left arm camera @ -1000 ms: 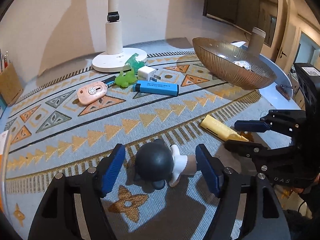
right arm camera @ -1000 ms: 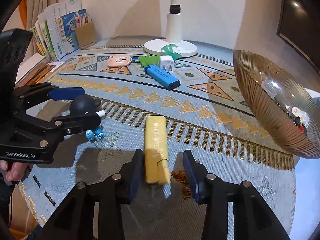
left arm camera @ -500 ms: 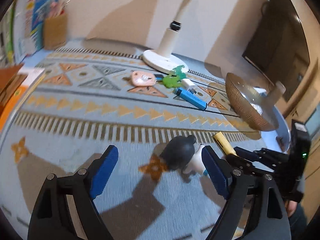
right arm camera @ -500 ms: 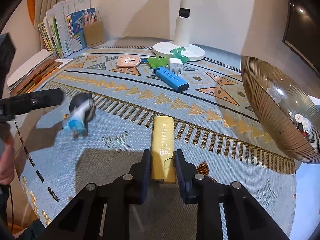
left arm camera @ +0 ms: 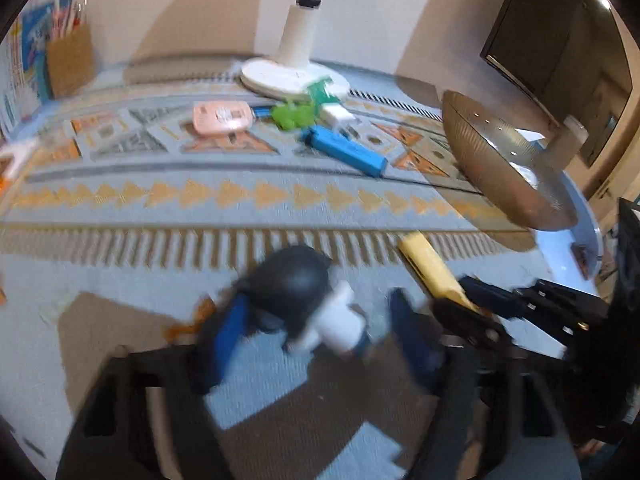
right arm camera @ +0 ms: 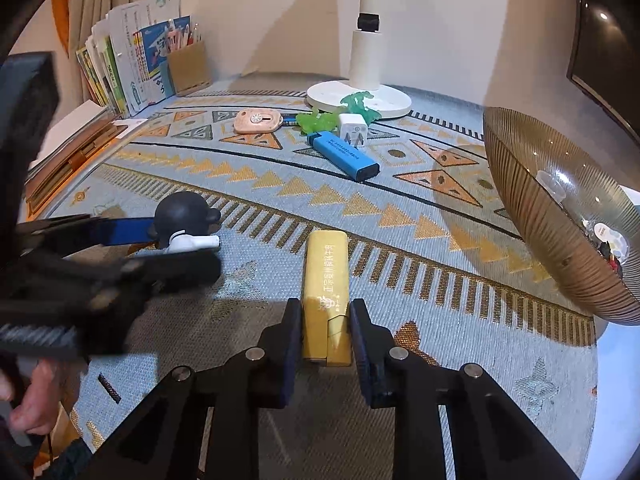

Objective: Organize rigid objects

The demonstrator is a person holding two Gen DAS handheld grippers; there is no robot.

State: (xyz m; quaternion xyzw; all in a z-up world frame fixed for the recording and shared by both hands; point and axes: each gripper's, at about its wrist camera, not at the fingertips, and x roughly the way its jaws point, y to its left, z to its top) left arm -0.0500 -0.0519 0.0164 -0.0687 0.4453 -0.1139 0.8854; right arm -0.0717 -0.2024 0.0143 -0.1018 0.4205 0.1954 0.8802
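Item one: my right hand-held gripper is clamped on the yellow highlighter, lying on the counter. Item two: my left hand-held gripper has just been closing around the black-headed figurine; contact blurred, I cannot tell.

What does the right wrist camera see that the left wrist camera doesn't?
Only the right wrist view shows a person's hand at the lower left and the writing printed on the yellow block. Only the left wrist view shows a white cylinder behind the bowl. Both show the yellow block, the bowl, the toy figure with its round black head, the blue block, the pink case and the white lamp base.
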